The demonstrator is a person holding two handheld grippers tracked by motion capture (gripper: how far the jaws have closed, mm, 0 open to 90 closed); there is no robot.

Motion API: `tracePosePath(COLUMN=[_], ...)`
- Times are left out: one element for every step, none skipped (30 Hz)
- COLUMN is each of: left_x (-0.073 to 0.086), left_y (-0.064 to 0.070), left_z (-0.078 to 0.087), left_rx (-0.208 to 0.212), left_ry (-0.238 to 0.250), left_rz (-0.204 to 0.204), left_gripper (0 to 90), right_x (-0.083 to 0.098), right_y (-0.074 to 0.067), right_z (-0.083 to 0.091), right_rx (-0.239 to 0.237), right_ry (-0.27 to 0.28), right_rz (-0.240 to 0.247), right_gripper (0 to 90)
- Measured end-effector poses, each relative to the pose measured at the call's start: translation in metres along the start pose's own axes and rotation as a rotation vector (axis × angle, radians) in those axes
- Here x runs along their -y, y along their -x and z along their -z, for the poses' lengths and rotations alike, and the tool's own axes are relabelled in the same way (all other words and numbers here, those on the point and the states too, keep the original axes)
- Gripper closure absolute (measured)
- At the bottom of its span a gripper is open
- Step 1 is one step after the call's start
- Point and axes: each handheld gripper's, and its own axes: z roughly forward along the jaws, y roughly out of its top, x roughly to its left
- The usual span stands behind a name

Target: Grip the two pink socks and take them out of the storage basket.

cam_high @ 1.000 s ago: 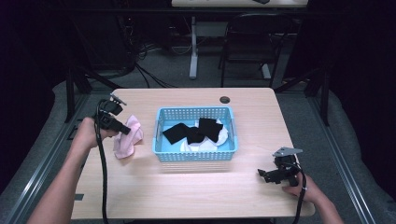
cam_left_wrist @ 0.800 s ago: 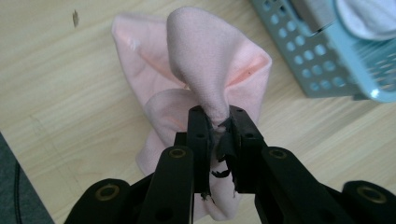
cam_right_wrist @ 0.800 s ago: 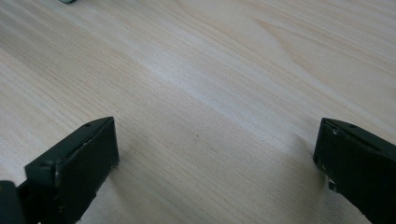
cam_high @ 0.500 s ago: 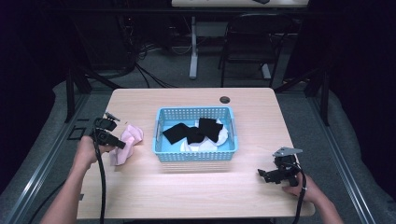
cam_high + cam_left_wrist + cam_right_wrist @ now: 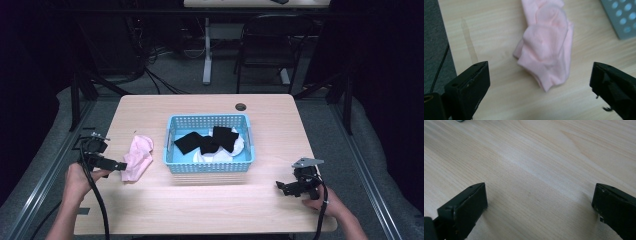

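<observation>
A crumpled pink cloth (image 5: 137,157) (image 5: 547,47) lies loose on the wooden table (image 5: 200,210), left of a blue basket (image 5: 208,168). My left gripper (image 5: 119,165) (image 5: 537,92) sits just short of the cloth's near end. Its jaws have just been opening and now stand wide apart with nothing pressed between them; the cloth lies beyond the pads. My right gripper (image 5: 281,186) (image 5: 539,210) rests low at the table's front right, jaws wide open over bare wood.
The blue basket holds black cloths (image 5: 210,140) over white ones (image 5: 212,156). A small dark grommet (image 5: 241,106) sits near the table's far edge. A chair (image 5: 265,55) and desk legs stand beyond the table.
The left hand came down and toward the near left with the pink cloth, then let it go onto the table. The right gripper stayed put.
</observation>
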Motion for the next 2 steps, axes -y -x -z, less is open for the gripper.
tracePosePath(left_x=[0.0054, 0.0087], left_y=[0.0000, -0.0002], left_z=[-0.0008, -0.0016], left_rx=[0.000, -0.001], left_ry=[-0.003, -0.002], left_rz=[0.004, 0.004], left_gripper=[1.0, 0.3], right_x=[0.0000, 0.0000], right_y=[0.0000, 0.0000], right_z=[0.0000, 0.0000], right_rx=[0.000, 0.000], right_ry=[0.000, 0.000], right_rz=[0.000, 0.000], right_gripper=[0.0, 0.0])
